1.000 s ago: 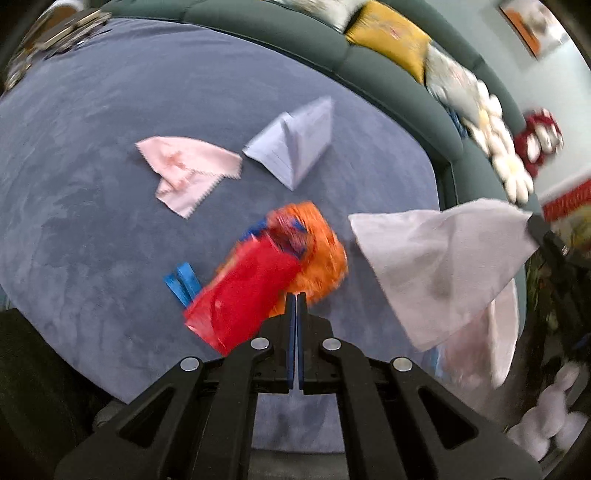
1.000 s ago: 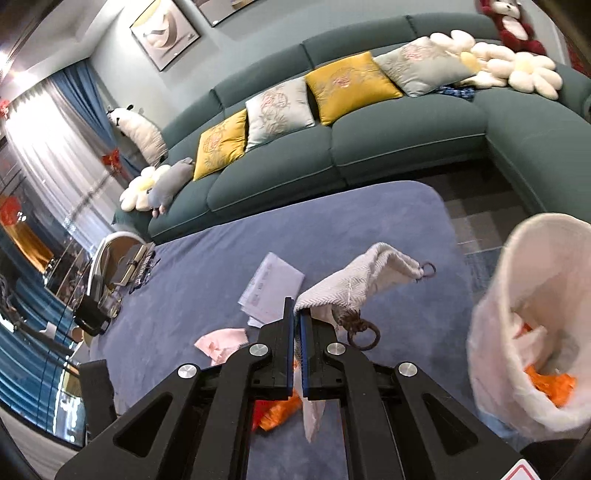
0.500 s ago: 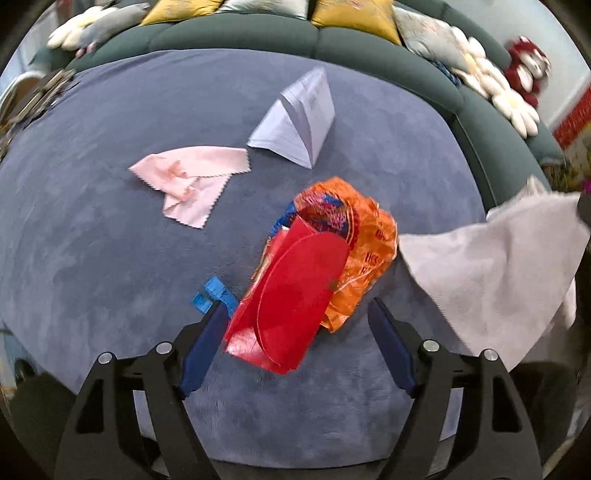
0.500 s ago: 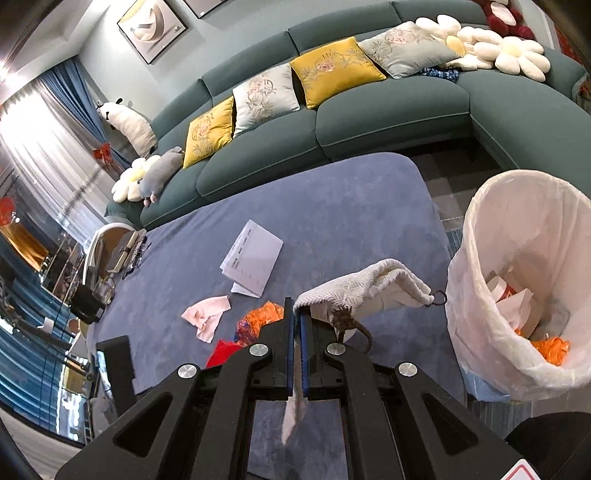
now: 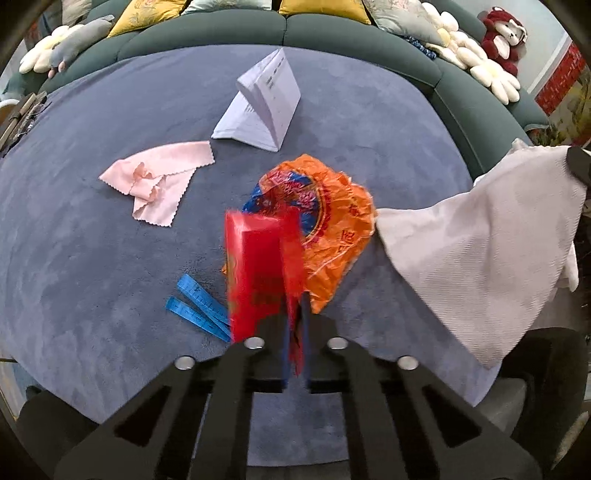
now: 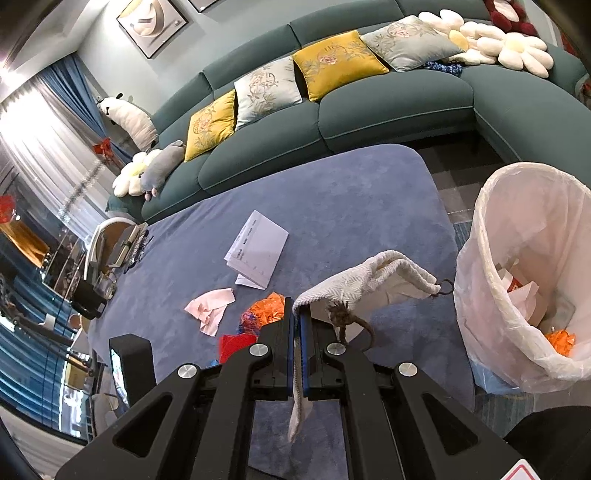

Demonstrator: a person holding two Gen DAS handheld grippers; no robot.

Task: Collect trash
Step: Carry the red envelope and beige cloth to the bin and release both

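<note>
The bin (image 6: pixel 480 258), lined with a white plastic bag, stands on the floor to the right of the right gripper (image 6: pixel 297 321), off the right edge of the blue surface (image 6: pixel 332 206). Inside it lie white paper scraps (image 6: pixel 517 291) and a bit of orange wrapper (image 6: pixel 559 339).

The right gripper's fingers are clamped on a white woven cloth (image 6: pixel 369 280), which bulges rightward toward the bin.

The left gripper (image 5: pixel 294 325) has its fingers closed on the edge of a red packet (image 5: pixel 258 266). Just beyond the fingertips lies a crumpled orange wrapper (image 5: pixel 332 210); left of them a blue tape strip (image 5: pixel 195 302); farther ahead a pink cloth (image 5: pixel 159 181) and a folded white paper (image 5: pixel 266 103).

Open surface lies left of the litter, with the green sofa (image 5: pixel 280 29) along the far edge.
</note>
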